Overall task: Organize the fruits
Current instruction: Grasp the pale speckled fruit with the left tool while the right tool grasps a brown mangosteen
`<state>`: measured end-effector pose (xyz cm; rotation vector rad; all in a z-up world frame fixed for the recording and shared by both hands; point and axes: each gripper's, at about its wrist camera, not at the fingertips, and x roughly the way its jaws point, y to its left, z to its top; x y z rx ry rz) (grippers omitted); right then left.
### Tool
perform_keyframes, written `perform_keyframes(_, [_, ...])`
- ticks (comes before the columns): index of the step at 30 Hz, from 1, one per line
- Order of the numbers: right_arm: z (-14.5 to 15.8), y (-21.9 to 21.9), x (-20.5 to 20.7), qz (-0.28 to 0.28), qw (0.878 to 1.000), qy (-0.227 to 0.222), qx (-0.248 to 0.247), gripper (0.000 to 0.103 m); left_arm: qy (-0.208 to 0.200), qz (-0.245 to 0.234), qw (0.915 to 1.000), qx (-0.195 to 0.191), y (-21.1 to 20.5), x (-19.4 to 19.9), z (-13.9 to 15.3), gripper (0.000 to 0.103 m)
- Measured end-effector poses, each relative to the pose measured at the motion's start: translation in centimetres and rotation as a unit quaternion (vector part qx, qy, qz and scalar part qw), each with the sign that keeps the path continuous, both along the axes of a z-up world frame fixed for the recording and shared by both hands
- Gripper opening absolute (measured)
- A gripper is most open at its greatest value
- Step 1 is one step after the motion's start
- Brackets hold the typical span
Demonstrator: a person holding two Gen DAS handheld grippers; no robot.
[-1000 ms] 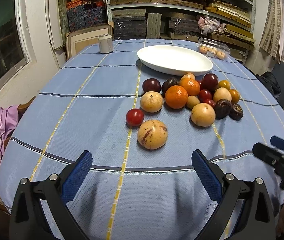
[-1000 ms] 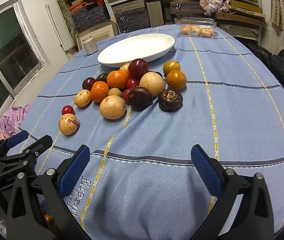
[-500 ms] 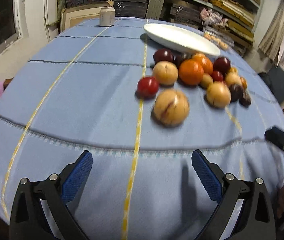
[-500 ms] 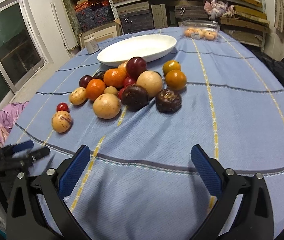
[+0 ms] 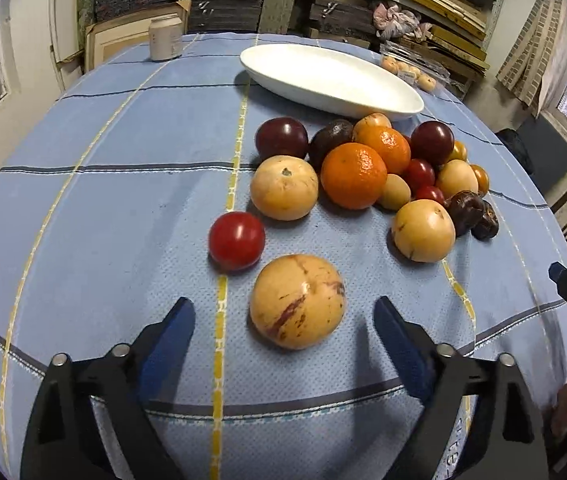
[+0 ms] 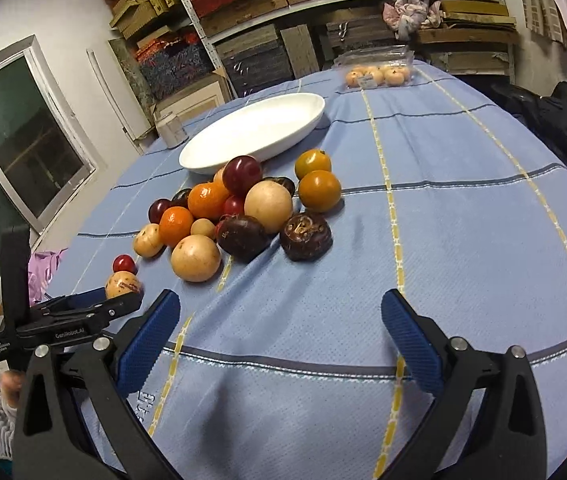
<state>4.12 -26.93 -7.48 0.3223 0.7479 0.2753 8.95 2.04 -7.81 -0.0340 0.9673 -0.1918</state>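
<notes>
A: Woven blue tablecloth [image 5: 123, 208], glossy white oval dish [image 5: 331, 76] upper centre, round fruit heap [image 5: 363, 168] mid-frame.

B: Left gripper [image 5: 283, 312], tilted down, jaws just narrowing, straddles the streaked yellow fruit [image 5: 297, 306], not touching. Right gripper [image 6: 281, 312] gapes, empty.

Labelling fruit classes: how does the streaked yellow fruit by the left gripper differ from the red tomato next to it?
The streaked fruit is pale yellow with purple-brown streaks; the tomato is plain glossy red. The streaked fruit is clearly bigger than the tomato. It lies just ahead of the open left gripper, centred on its gap, while the tomato sits farther off, to the left. Both are roundish, rest on the tablecloth and lie apart from the pile.
</notes>
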Motion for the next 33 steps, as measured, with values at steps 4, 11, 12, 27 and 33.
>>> perform_keyframes(4, [-0.1,0.2,0.1,0.006,1.000,-0.002,-0.003,0.099,-0.007,-0.016,0.9998,0.010,-0.8,-0.1,0.1,0.072])
perform_keyframes(11, [0.0,-0.1,0.0,0.005,1.000,-0.011,-0.004,0.091,-0.007,-0.004,0.9999,0.011,-0.8,0.3,0.2,0.052])
perform_keyframes(12, [-0.1,-0.2,0.0,0.004,1.000,-0.010,-0.004,0.079,-0.009,-0.007,0.9998,0.018,-1.1,0.4,0.2,0.051])
perform_keyframes(27, [-0.1,0.5,4.1,0.033,0.998,0.028,-0.042,0.022,-0.028,-0.015,0.9993,0.018,-1.2,-0.6,0.1,0.044])
perform_keyframes(33, [-1.0,1.9,7.6,0.037,0.994,0.051,-0.091,0.032,-0.028,-0.016,0.9994,0.009,-1.0,-0.7,0.2,0.044])
